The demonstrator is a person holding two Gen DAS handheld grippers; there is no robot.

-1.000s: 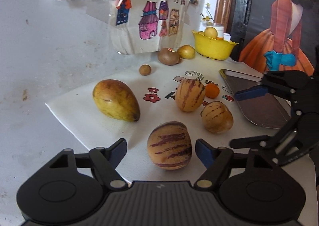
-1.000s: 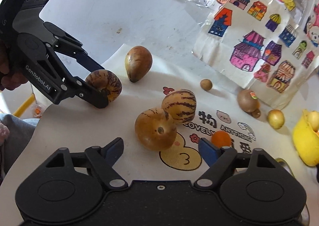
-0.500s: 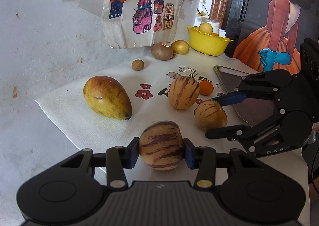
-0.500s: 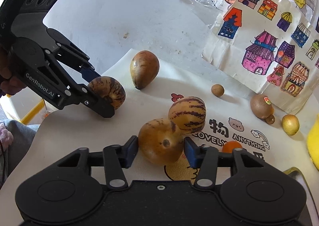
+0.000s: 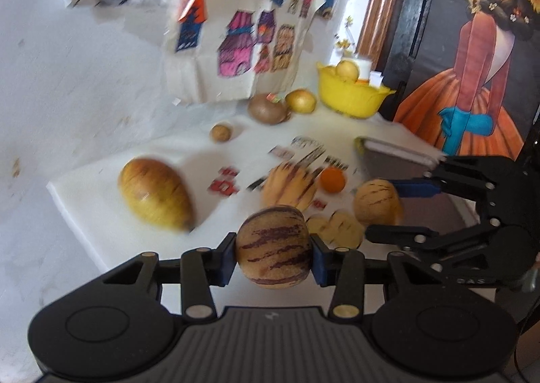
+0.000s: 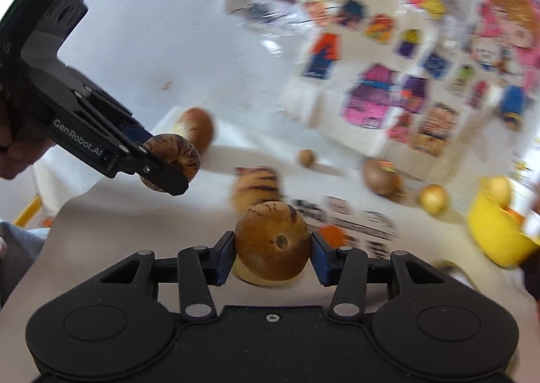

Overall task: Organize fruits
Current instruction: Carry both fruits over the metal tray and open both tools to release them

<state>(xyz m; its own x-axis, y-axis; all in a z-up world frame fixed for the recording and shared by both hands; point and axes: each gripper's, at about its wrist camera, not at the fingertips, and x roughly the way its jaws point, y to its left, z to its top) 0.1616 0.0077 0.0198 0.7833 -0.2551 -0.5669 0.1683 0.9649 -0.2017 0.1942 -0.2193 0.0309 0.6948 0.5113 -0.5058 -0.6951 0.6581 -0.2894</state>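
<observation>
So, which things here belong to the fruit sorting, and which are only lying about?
Part of the job:
- striped melon in the left tool
- brown melon in the right tool
- striped melon on the cloth
- mango
- orange
- metal tray
- yellow bowl

Lying about:
- house drawings
- girl painting

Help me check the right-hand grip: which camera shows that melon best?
The right wrist view: the browner melon sits centered and sharp, pinched by both jaws of the right gripper. The left wrist view shows it smaller, off to the side and blurred.
</observation>
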